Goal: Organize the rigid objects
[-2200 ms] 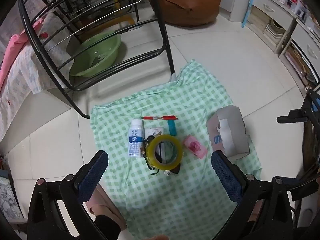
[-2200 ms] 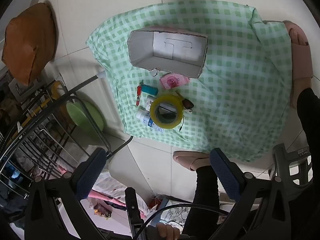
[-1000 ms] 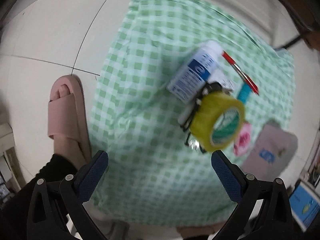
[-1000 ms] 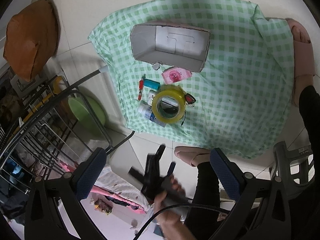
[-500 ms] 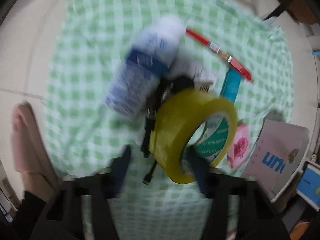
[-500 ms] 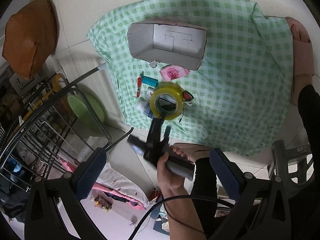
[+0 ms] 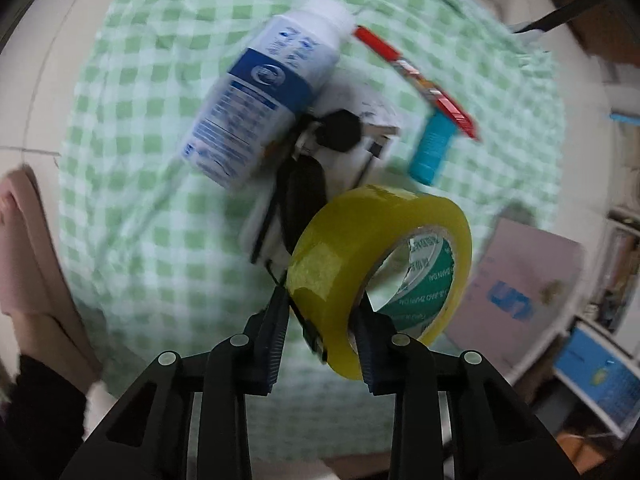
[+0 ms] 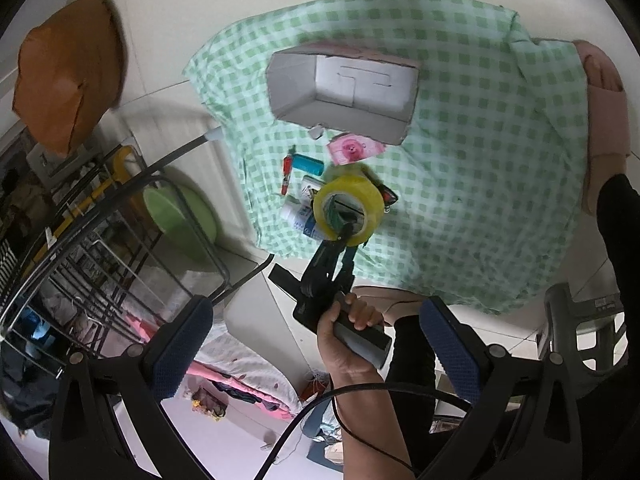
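A yellow tape roll [image 7: 340, 248] stands tilted on the green checked cloth [image 7: 132, 184]. My left gripper [image 7: 322, 308] has one finger outside the roll's wall and one inside the core. Its jaws are closing, with the pads pressed on that wall. In the right wrist view, a hand holds the left gripper [image 8: 346, 236] at the tape roll [image 8: 352, 196]. Beside the roll lie a white and blue bottle [image 7: 264, 88], a red pen [image 7: 416, 68], a teal tube [image 7: 434, 148] and a black item [image 7: 304, 184]. My right gripper [image 8: 316, 332] hangs open high above the floor, holding nothing.
An open cardboard box [image 8: 344, 92] lies on its side on the cloth, with a pink packet [image 8: 352, 148] just in front. A slippered foot [image 8: 604, 120] rests at the cloth's edge. A wire rack [image 8: 100, 240], a green basin [image 8: 180, 212] and a brown cushion [image 8: 68, 68] stand nearby.
My left gripper came down onto the tape roll and its jaws went from wide open to closed on the roll's wall. The right gripper's view has not shifted.
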`<move>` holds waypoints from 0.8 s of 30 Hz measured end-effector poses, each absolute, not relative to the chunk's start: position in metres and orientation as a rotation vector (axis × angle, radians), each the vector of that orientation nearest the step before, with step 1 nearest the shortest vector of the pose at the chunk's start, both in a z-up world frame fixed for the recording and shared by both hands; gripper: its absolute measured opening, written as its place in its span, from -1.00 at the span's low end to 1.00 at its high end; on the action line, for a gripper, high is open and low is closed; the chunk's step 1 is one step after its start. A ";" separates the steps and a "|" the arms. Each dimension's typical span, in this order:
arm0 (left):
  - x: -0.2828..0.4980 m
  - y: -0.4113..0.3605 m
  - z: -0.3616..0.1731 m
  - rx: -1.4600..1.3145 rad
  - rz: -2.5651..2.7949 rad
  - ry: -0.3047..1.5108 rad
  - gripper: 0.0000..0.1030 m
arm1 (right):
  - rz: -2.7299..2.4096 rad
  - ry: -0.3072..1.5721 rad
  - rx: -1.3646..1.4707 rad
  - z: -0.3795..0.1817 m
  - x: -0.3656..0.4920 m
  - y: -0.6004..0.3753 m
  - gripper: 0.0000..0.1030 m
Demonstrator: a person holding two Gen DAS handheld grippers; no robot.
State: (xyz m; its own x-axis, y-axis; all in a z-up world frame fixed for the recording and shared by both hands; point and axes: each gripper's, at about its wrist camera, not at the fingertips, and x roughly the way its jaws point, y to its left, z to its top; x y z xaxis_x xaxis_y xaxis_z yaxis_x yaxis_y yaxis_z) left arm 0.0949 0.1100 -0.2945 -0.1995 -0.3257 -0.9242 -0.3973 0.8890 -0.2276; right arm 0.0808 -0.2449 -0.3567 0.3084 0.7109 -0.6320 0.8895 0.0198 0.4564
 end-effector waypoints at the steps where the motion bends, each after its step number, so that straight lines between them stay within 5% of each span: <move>1: 0.096 0.112 -0.286 -0.578 0.051 1.798 -0.45 | -0.272 1.453 1.738 -0.357 0.081 -0.243 1.00; 8: 0.111 0.099 -0.202 -0.595 -0.143 1.704 -0.46 | -0.245 1.465 1.707 -0.353 0.090 -0.227 1.00; 11: 0.118 0.100 -0.153 -0.692 -0.300 1.614 -1.00 | -0.215 1.473 1.681 -0.351 0.095 -0.217 1.00; 16: 0.124 0.115 -0.081 -0.673 -0.437 1.480 -1.00 | -0.139 1.483 1.644 -0.347 0.101 -0.204 1.00; 22: 0.086 0.158 -0.094 -0.984 -0.224 1.479 -0.99 | -0.203 1.467 1.638 -0.353 0.096 -0.218 1.00; 24: 0.064 0.171 -0.116 -1.145 -0.097 1.495 -0.67 | -0.221 1.467 1.652 -0.357 0.095 -0.225 1.00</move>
